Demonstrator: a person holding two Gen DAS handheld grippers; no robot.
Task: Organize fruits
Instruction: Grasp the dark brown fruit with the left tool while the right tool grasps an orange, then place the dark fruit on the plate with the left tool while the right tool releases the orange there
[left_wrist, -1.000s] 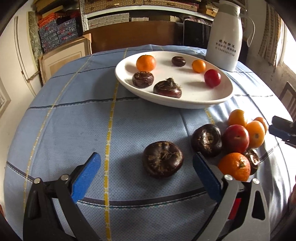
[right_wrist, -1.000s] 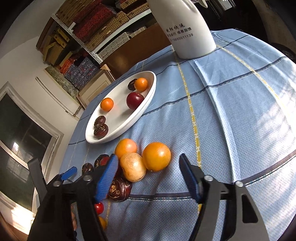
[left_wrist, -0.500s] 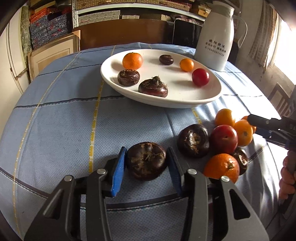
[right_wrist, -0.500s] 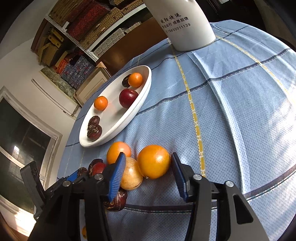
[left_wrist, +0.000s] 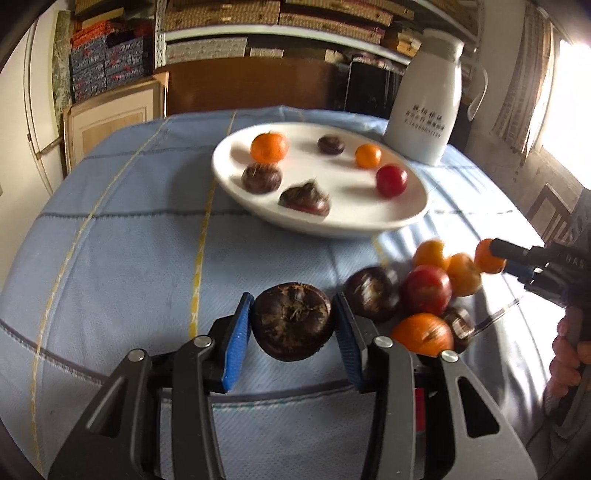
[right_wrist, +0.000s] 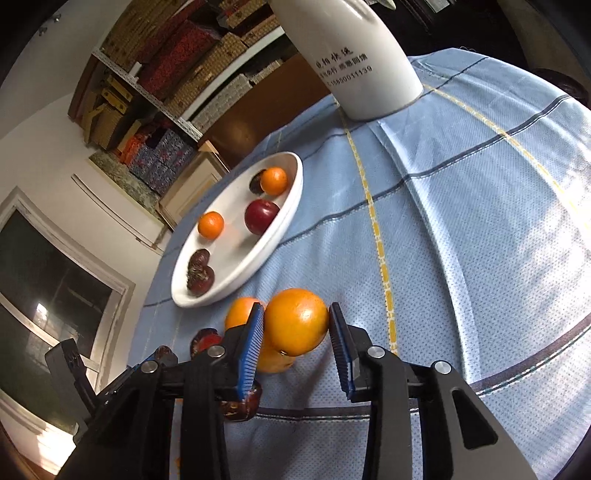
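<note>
My left gripper (left_wrist: 291, 325) is shut on a dark brown water chestnut (left_wrist: 291, 320) and holds it just above the blue cloth. My right gripper (right_wrist: 295, 325) is shut on an orange (right_wrist: 297, 320), lifted off the pile; it also shows at the right of the left wrist view (left_wrist: 489, 255). The white oval plate (left_wrist: 369, 225) behind holds two small oranges, a red fruit and three water chestnuts. A pile of loose fruit (left_wrist: 426, 290) lies on the cloth right of my left gripper.
A tall white thermos jug (left_wrist: 424, 118) stands behind the plate at the back right. The round table carries a blue checked cloth (left_wrist: 129, 266). Shelves with boxes line the back wall. A chair (left_wrist: 550, 210) stands at the right.
Both grippers closed from wide open onto their fruits. The left one has lifted the water chestnut slightly; the right one has raised the orange off the pile.
</note>
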